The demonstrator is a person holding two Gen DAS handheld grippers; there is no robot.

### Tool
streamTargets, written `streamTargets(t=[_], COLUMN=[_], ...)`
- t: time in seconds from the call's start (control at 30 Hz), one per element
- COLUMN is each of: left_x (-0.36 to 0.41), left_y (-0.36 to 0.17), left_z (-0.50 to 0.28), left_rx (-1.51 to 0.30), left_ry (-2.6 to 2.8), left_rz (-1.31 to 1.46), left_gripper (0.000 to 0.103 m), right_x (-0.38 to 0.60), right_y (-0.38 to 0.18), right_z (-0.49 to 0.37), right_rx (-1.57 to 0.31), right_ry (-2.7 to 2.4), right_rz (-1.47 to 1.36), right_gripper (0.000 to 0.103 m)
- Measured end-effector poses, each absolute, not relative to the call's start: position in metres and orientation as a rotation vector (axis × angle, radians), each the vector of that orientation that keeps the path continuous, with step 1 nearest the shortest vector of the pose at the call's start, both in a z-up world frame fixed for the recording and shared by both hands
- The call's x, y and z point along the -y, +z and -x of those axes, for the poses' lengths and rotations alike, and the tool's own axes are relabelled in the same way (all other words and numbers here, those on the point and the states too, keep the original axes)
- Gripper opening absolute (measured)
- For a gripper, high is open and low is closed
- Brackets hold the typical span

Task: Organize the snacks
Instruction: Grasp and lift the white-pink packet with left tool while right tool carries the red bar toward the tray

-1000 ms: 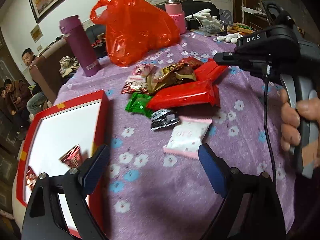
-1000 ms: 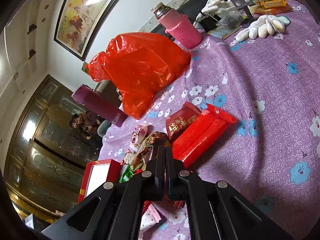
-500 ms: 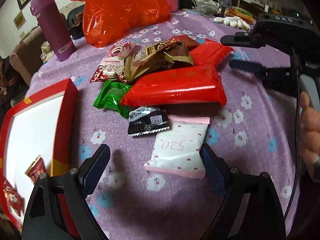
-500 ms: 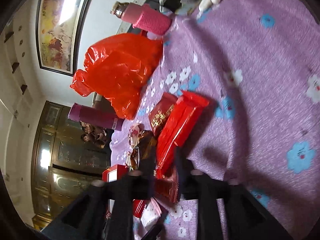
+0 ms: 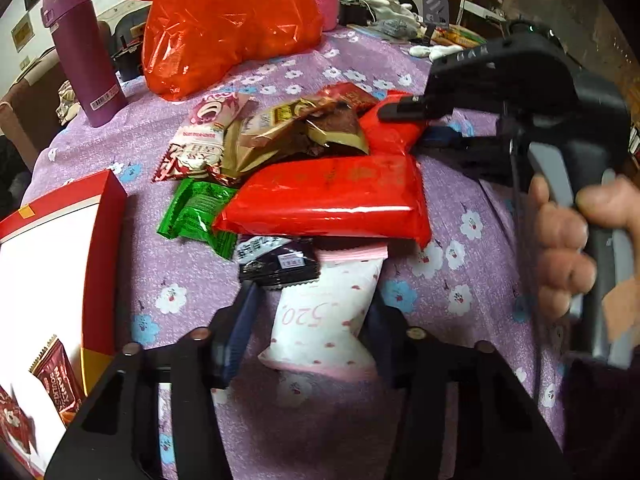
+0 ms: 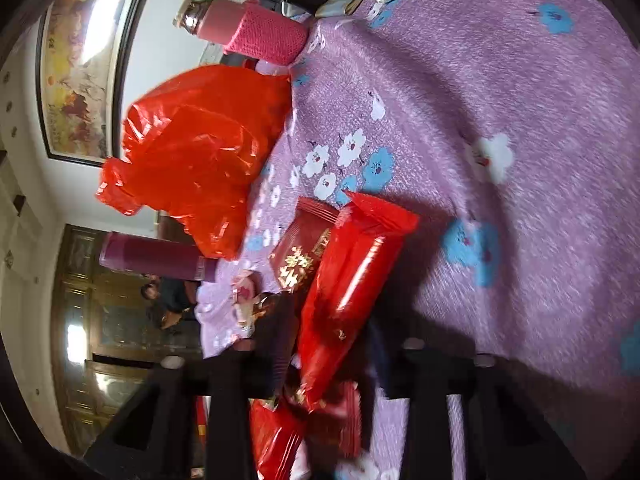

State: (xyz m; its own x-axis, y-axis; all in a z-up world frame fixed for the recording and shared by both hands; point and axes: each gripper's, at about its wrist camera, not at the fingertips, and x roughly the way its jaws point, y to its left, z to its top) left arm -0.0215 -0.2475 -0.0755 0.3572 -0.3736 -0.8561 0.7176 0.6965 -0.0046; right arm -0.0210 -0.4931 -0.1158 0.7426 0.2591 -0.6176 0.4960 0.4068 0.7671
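On the purple flowered tablecloth (image 5: 460, 240) lies a pile of snack packets. My left gripper (image 5: 312, 320) is closing on a white and pink packet (image 5: 328, 292) marked 520; both pads touch its sides and it is pinched at the waist. A big red packet (image 5: 332, 196) overlaps the white packet's far end. My right gripper (image 5: 416, 122), held by a hand (image 5: 568, 248), is closing on the end of a long red packet (image 5: 394, 136). In the right wrist view that long red packet (image 6: 352, 272) runs between the blurred fingers of the right gripper (image 6: 332, 344).
A red box (image 5: 100, 200) with a white inside holds red packets (image 5: 56, 380) at the left. Green (image 5: 196, 208), black (image 5: 280, 260), brown (image 5: 288, 128) and dark red (image 6: 304, 248) packets crowd the pile. Behind stand a red plastic bag (image 5: 224, 20), purple flask (image 5: 80, 52) and pink bottle (image 6: 256, 28).
My left gripper moved in over the white and pink packet and its jaws came together on it. The right gripper rolled, dropped toward the pile, opened from shut and took the long red packet between its fingers.
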Motion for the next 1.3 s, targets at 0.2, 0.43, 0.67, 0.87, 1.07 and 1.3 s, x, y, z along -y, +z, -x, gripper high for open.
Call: streamTargets(t=[0.2,0.43,0.67,0.87,1.07,1.3], left_x=[0.236,0.228,0.212,0.19,0.149,0.079], left_y=[-0.074,-0.071,-0.066,-0.051,-0.029,-0.015], left_z=[0.005,0.001,0.009,0.019,0.03,0.016], left_rx=[-1.0,-1.0,-0.985,-0.964,-0.884,-0.826], left_ry=[-0.753,-0.757,-0.756,-0.74,-0.687,-0.535], left_rz=[-0.294,-0.231,-0.176,-0.134,-0.117,-0.08], left_gripper=[0.031,0.016,0.016,0.016,0.016,0.016], right_x=[0.501,0.497,0.488,0.474,0.454,0.41], right_y=[-0.109,-0.083,-0.077,-0.075,-0.071,-0.069], right_z=[0.03,0.038,0.036,0.027,0.022,0.008], right_rx=[-0.678,-0.612,-0.589,-0.596,-0.614,-0.663], right_ry=[-0.079,0.025,0.12,0.185,0.264,0.393], right_rz=[-1.188,-1.172,-1.192,-1.18,-1.146,-1.135], right_gripper=[0.014,0.014,0.013,0.013,0.013,0.013])
